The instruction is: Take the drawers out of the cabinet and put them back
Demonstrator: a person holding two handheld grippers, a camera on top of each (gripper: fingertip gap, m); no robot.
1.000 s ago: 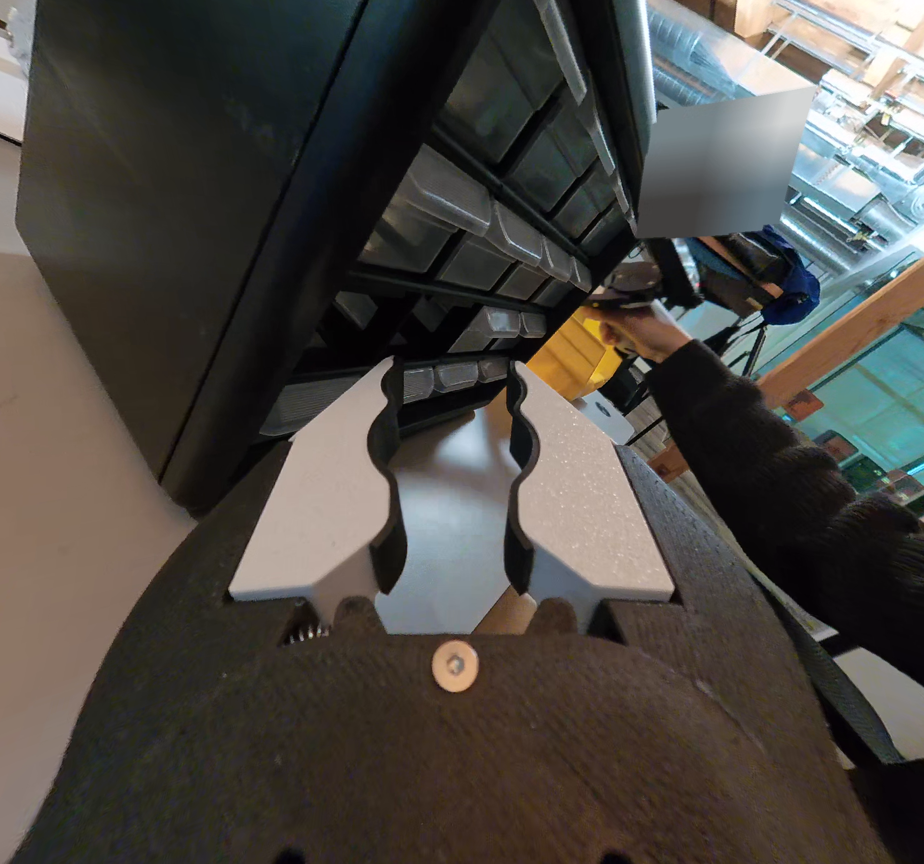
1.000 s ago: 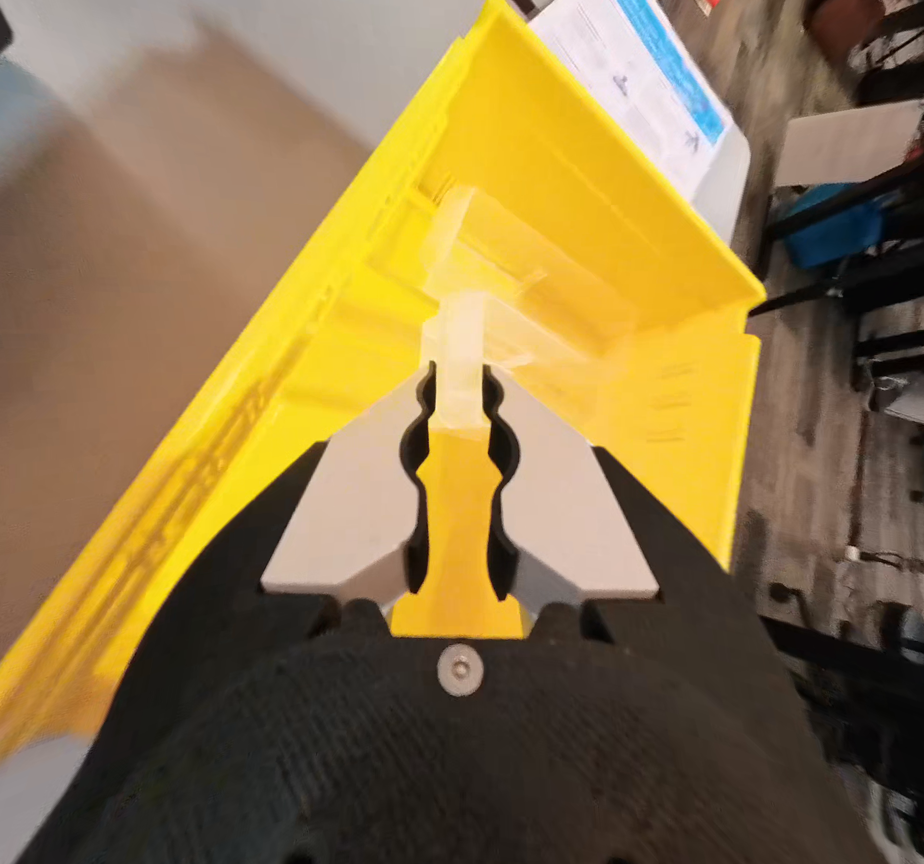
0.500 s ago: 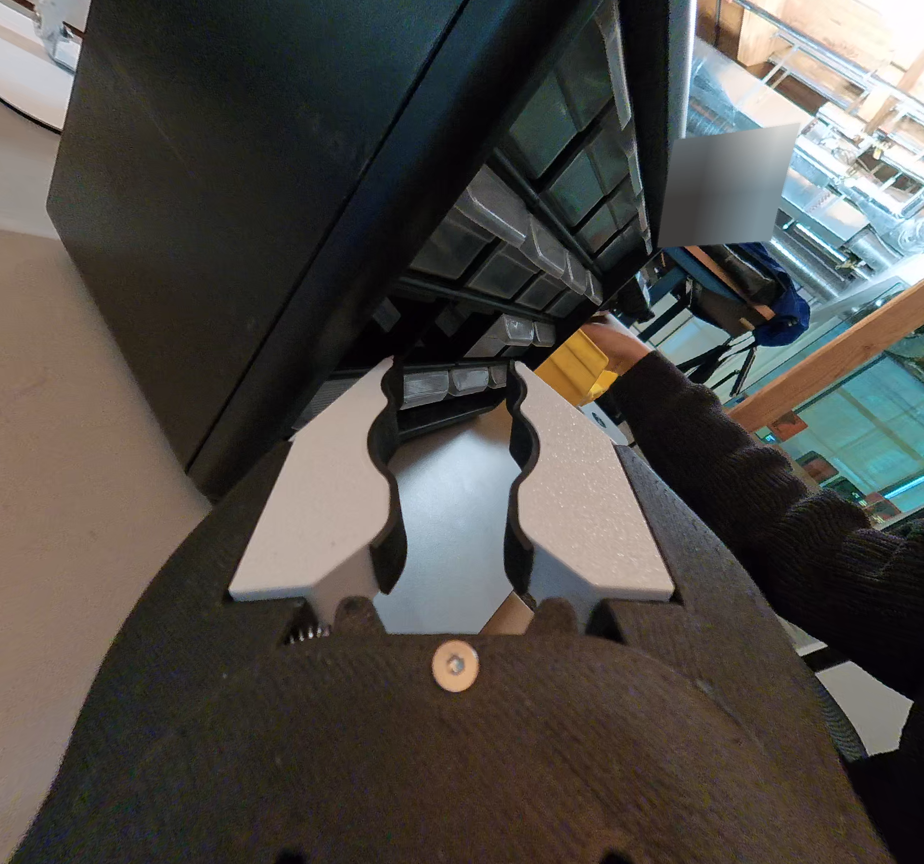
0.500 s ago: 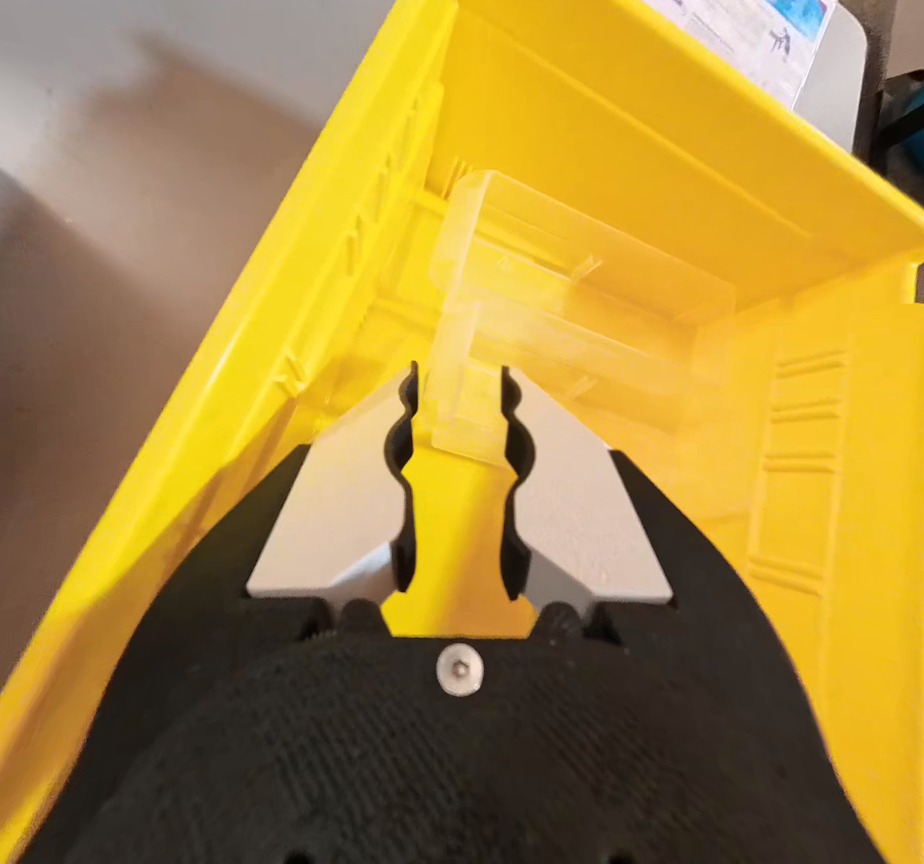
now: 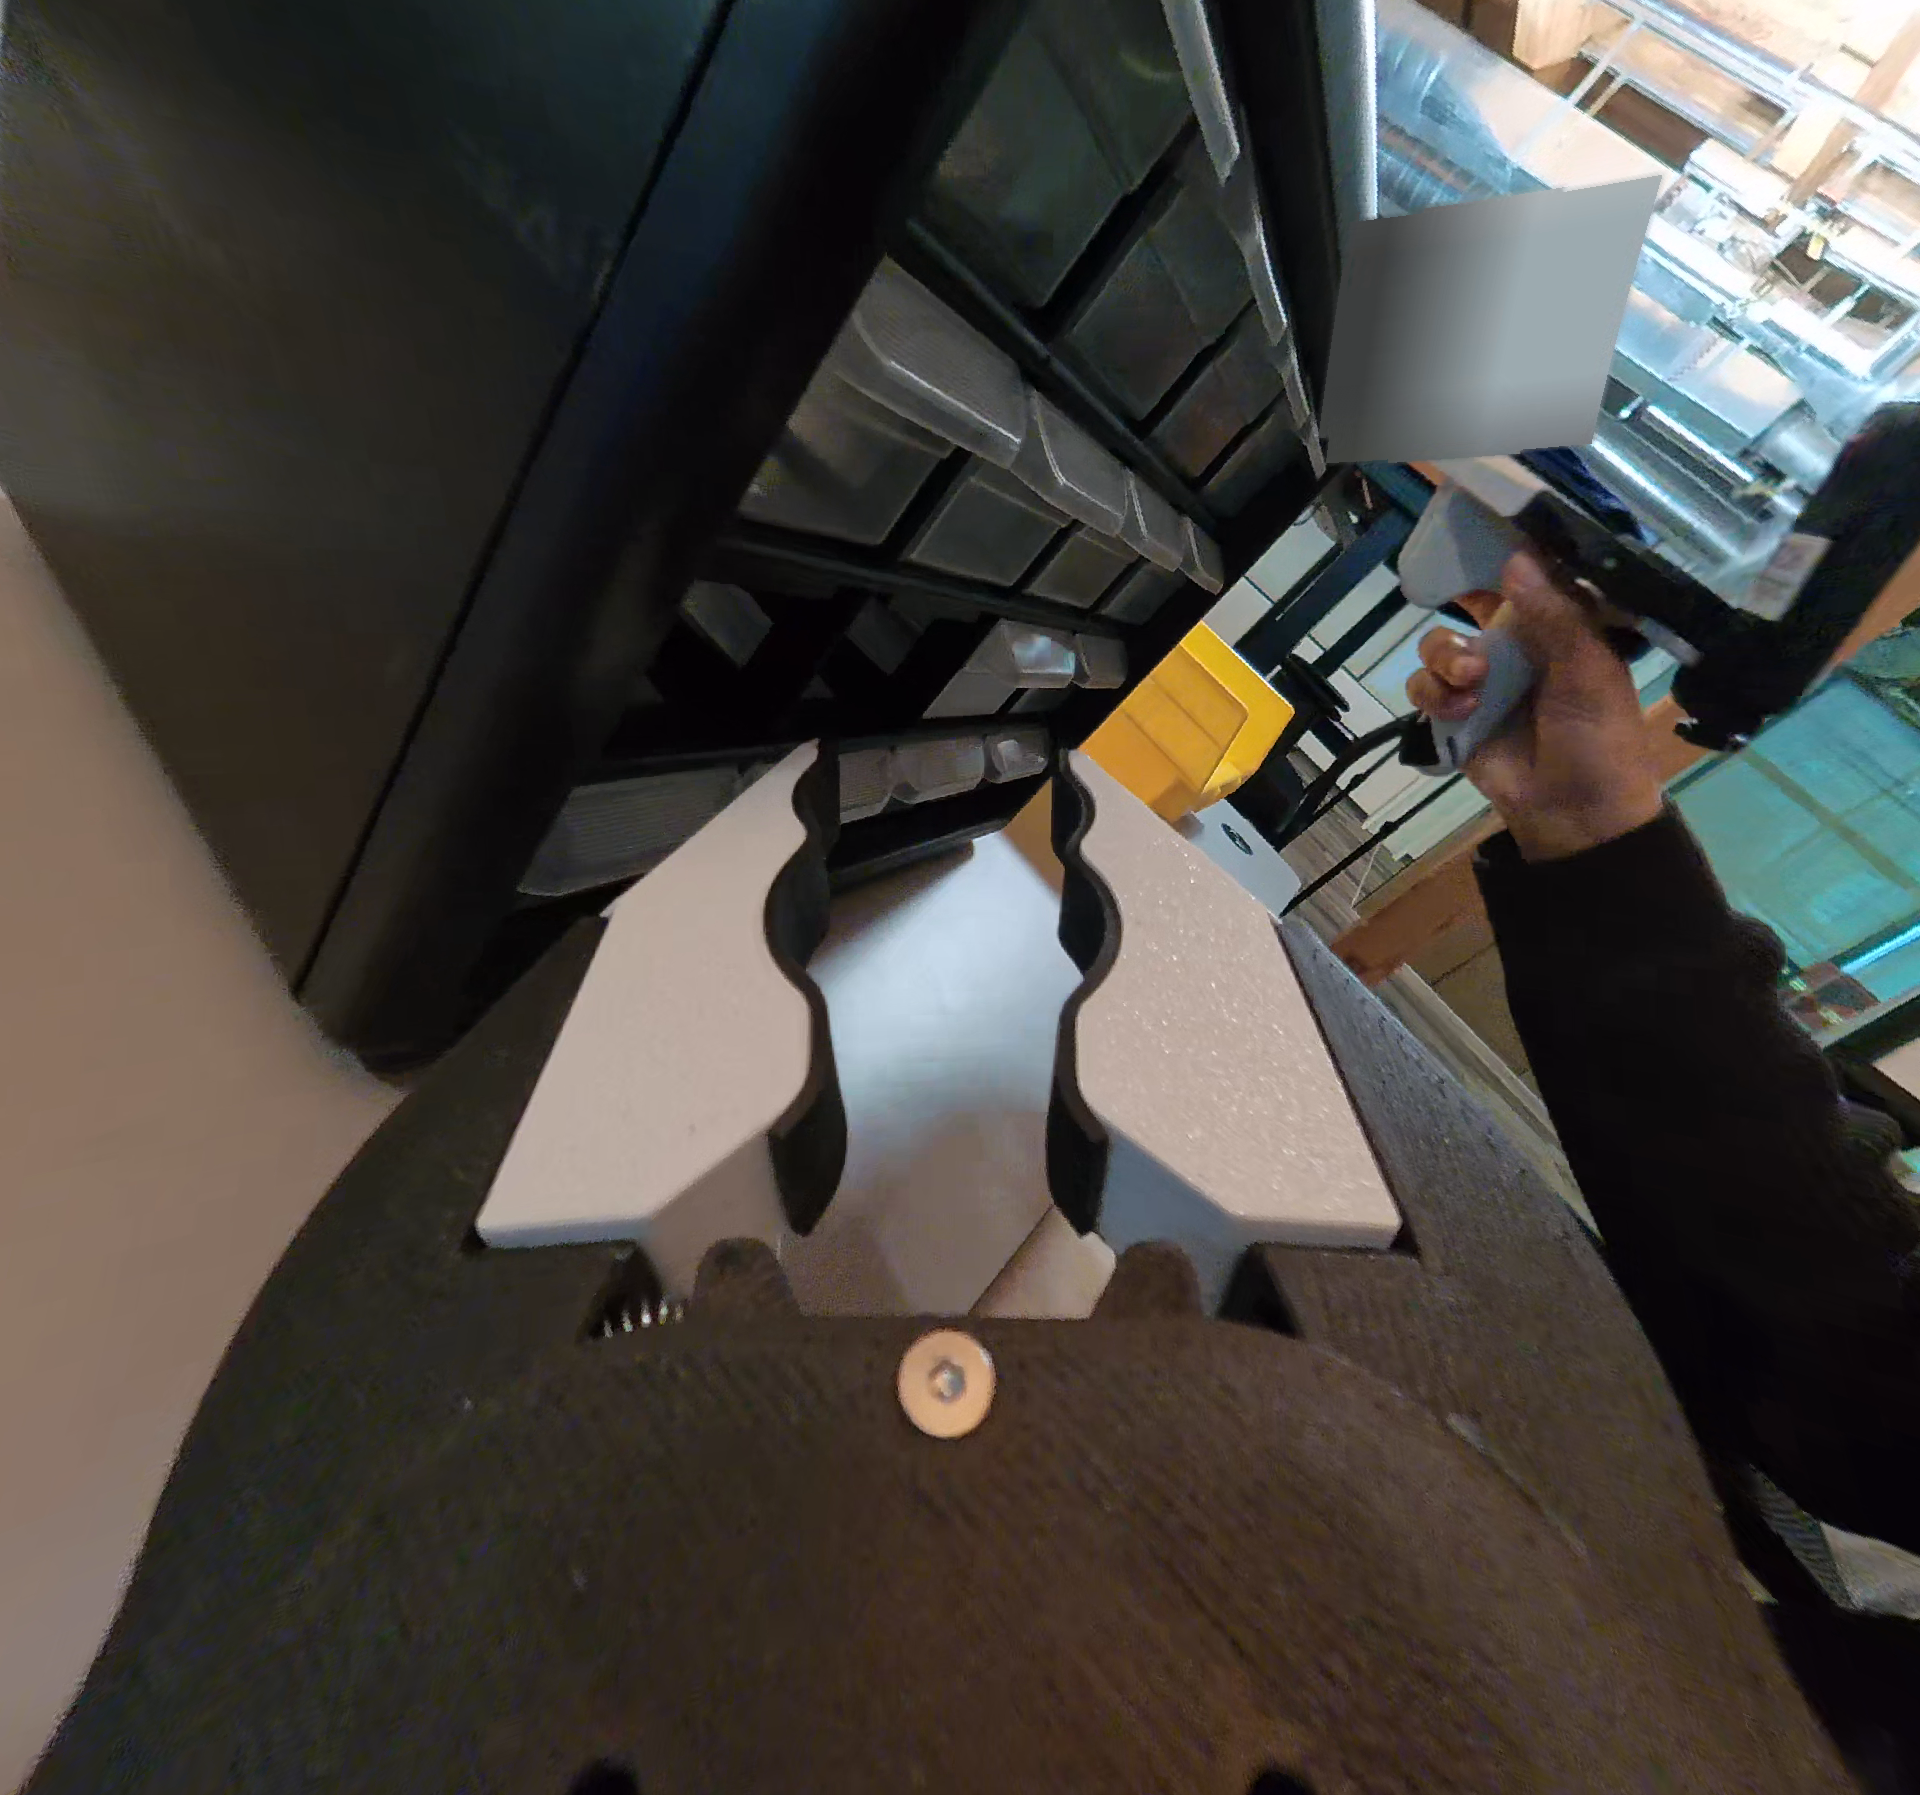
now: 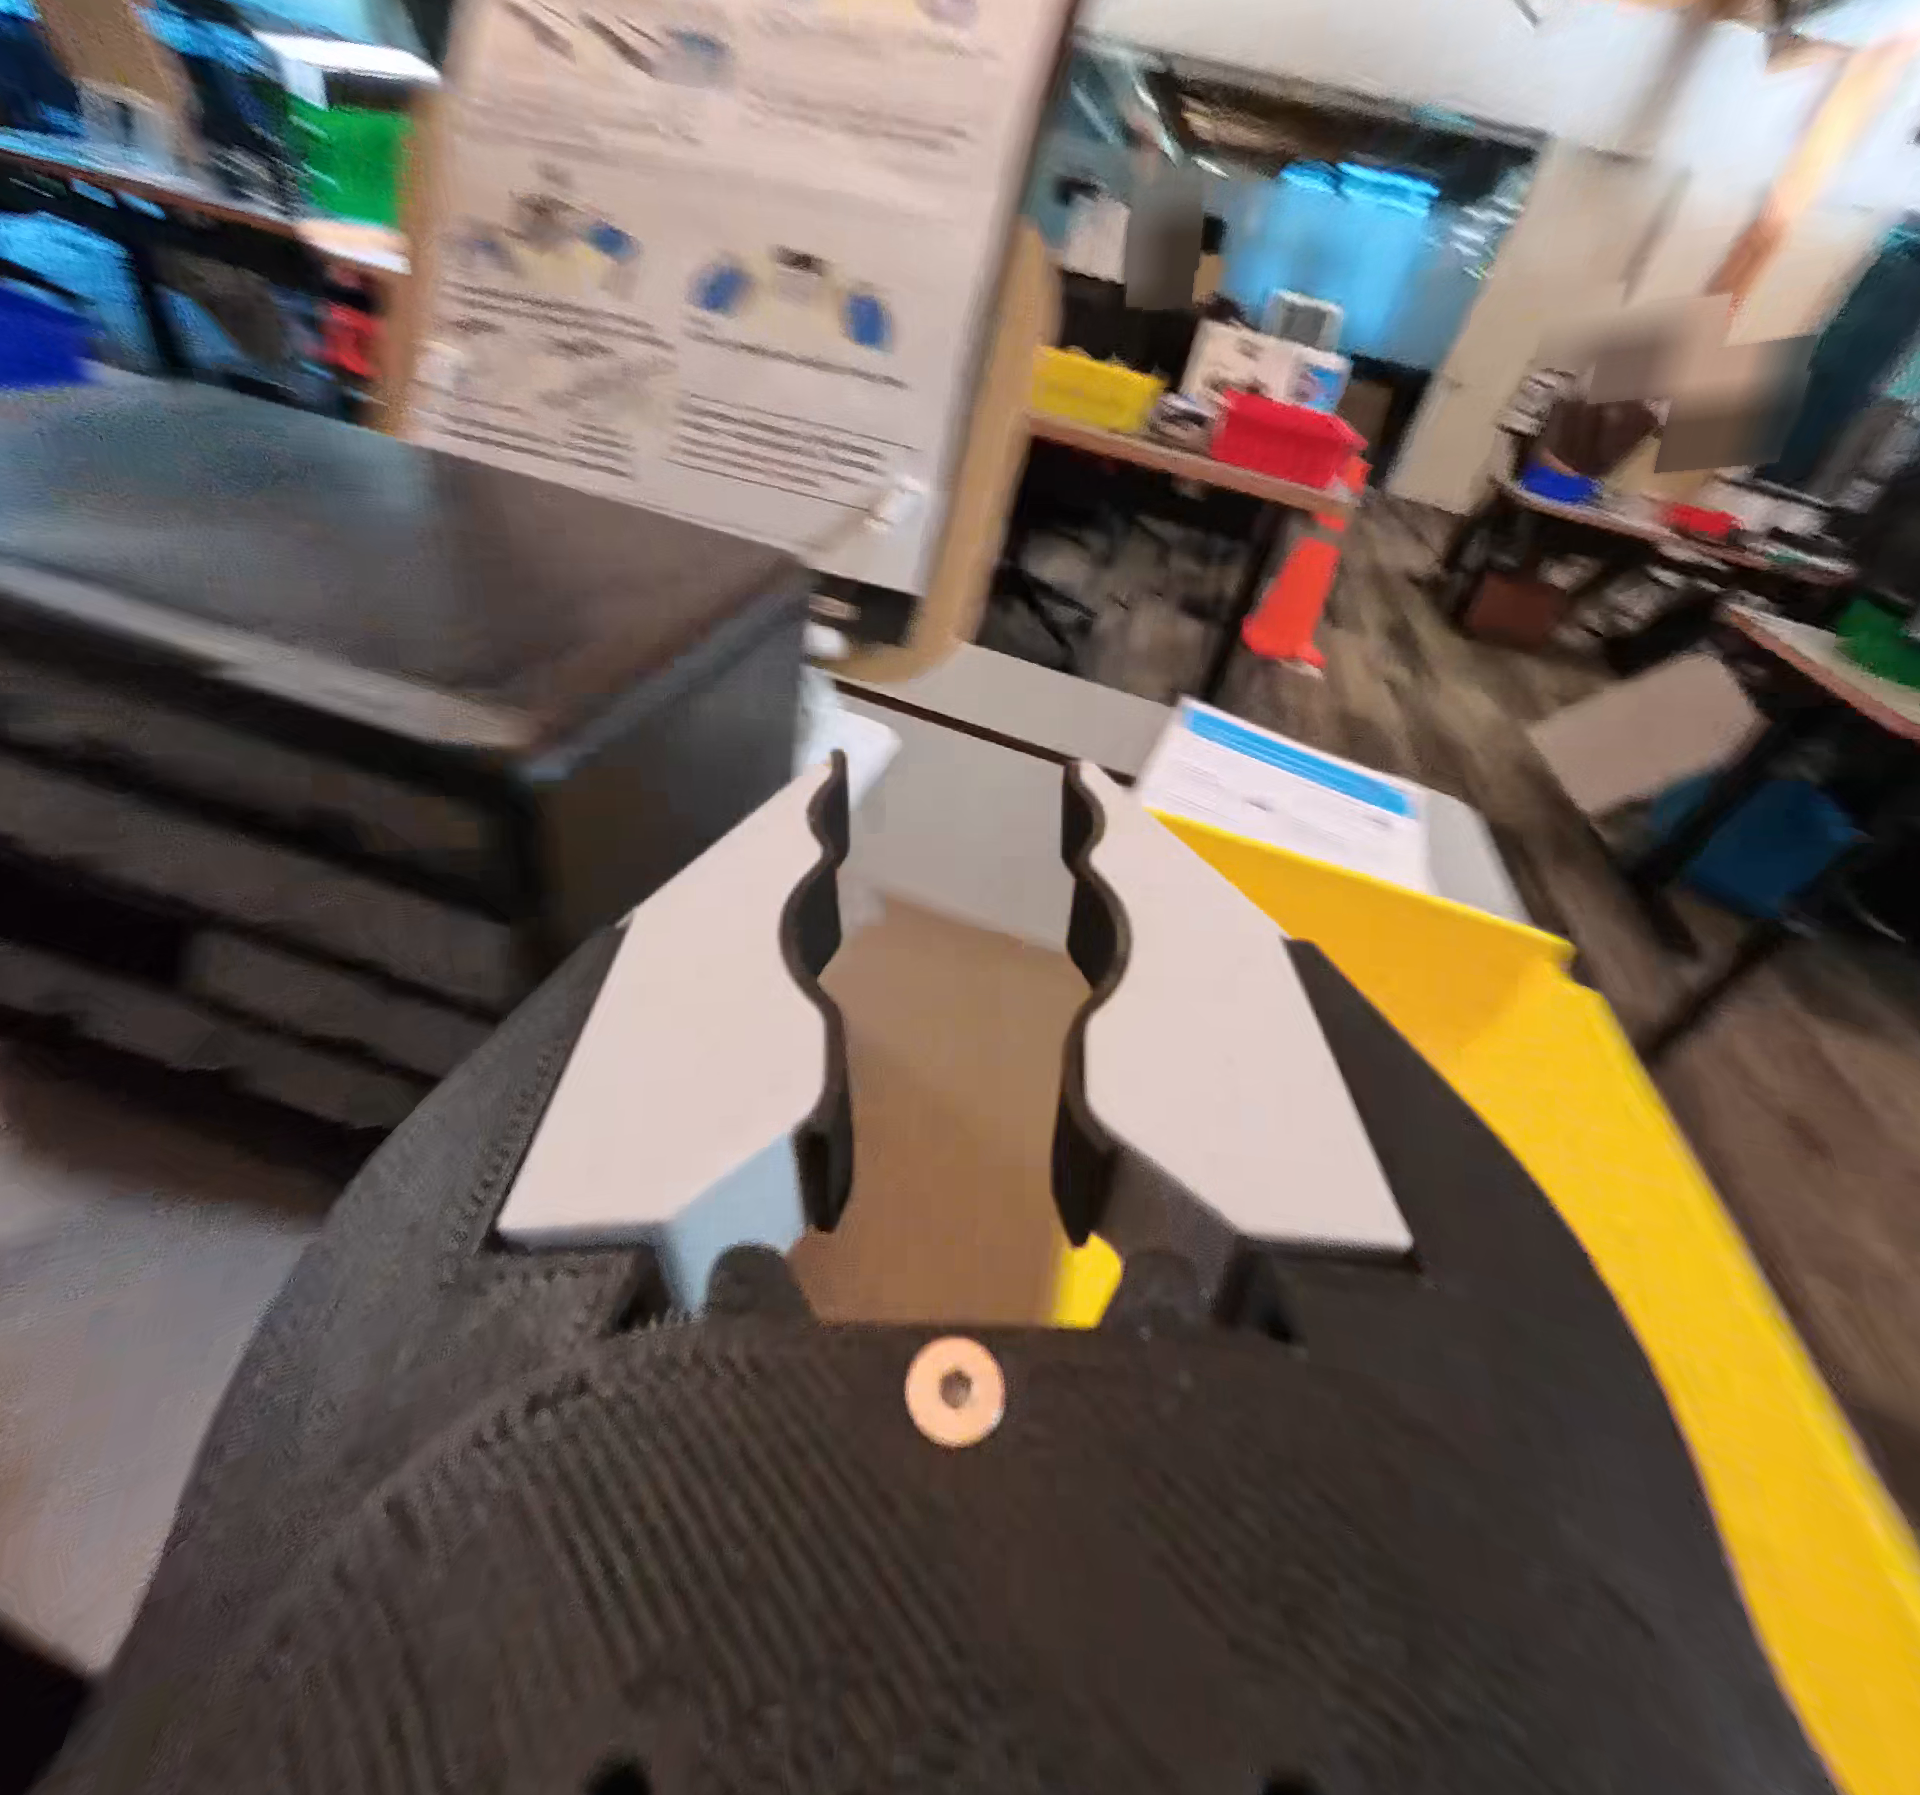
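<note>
In front of the black cabinet [image 5: 436, 415] bare tabletop [image 5: 935, 997] lies open to a claw. The yellow bin [image 6: 1475, 1049] stands near the cabinet's right end, with bare tabletop between them; a poster board [image 6: 727, 218] stands behind the cabinet.

1. One black cabinet [image 5: 436, 311], seen in both views [image 6: 364, 602].
2. Clear drawers [image 5: 904, 415] in the cabinet: several rows show, but the far ones are too small and dark for a sure count.
3. One yellow bin [image 6: 1507, 1070] on the tabletop [image 5: 156, 966], also seen from the left wrist [image 5: 1184, 727].
4. Two tools: the left tool [image 5: 940, 779] and the right tool [image 6: 951, 789], each with two fingers set apart and nothing between them.
5. One hand [image 5: 1538, 706] gripping a tool handle.
6. One orange cone [image 6: 1299, 592] on the floor.
7. One poster board [image 6: 727, 218] behind the cabinet.
</note>
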